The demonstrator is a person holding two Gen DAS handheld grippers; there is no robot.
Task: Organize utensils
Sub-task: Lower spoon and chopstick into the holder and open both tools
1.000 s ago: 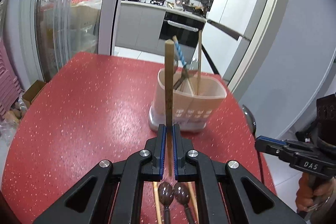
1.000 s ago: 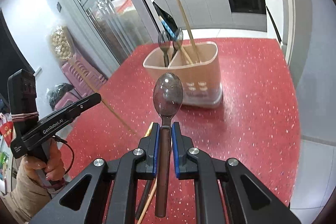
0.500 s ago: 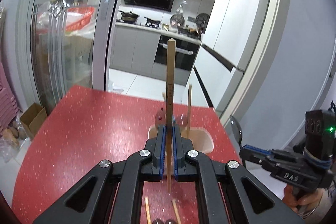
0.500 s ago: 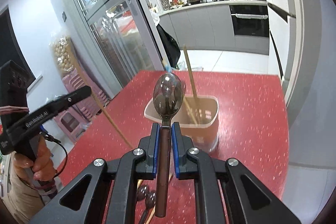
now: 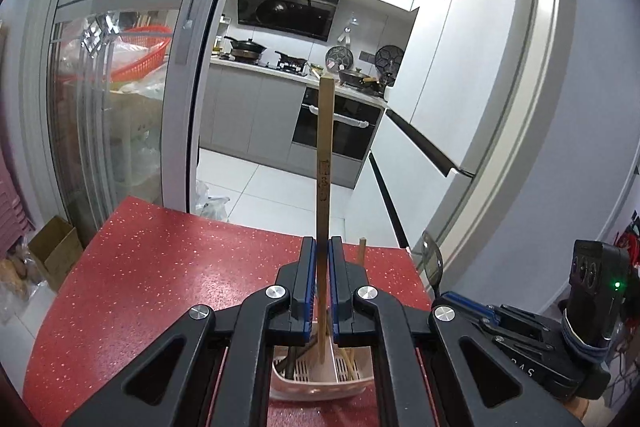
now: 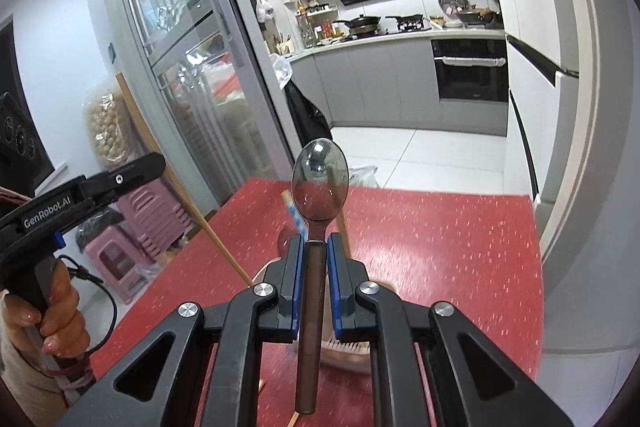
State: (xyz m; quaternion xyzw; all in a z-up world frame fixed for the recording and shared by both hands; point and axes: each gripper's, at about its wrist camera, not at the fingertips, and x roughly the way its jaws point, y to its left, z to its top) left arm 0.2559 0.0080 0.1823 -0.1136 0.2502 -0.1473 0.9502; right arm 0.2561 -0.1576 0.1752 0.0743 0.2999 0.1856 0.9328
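My left gripper is shut on a wooden chopstick that stands upright, its lower end hanging over the beige utensil holder just below the jaws. The holder has a divider and holds other chopsticks and dark handles. My right gripper is shut on a dark spoon, bowl up, above the same holder, which is mostly hidden behind the jaws. A blue-patterned handle and a wooden stick rise from it. In the left wrist view the right gripper and its spoon show at the right.
The red speckled table ends close beyond the holder, with the kitchen floor behind. Glass doors stand at the left and a white wall at the right. A hand holds the left gripper's handle. Pink stools stand beside the table.
Both grippers have risen and closed in on the holder, which went from standing ahead of them to lying right under the jaws. The chopstick and the spoon stayed gripped throughout.
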